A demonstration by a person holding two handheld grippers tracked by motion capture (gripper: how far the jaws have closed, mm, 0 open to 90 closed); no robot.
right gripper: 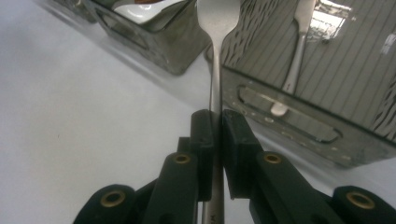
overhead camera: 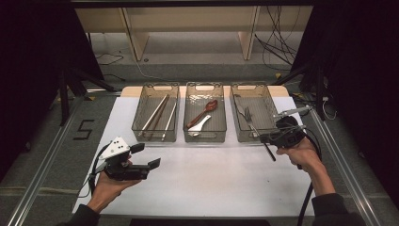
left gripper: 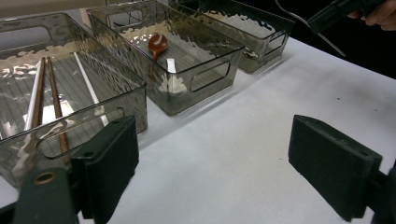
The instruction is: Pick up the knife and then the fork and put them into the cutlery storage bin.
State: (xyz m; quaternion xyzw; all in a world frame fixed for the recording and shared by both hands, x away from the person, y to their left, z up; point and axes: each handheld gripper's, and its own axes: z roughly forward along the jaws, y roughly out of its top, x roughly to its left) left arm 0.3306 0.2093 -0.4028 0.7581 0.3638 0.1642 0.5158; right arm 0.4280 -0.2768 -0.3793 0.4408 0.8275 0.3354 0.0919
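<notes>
While our left gripper (overhead camera: 143, 156) hovers wide open above the white tabletop (overhead camera: 211, 179), our right gripper (right gripper: 216, 122) clamps the slim silver metal fork (right gripper: 215, 56) by its handle, just beside the smoky transparent plastic right-hand bin (overhead camera: 255, 117).

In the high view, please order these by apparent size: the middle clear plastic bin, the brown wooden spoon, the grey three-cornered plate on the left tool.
1. Middle clear plastic bin, clearly largest.
2. Brown wooden spoon and grey three-cornered plate: these look alike, and the plate sits nearer the camera, so no ranking.
</notes>
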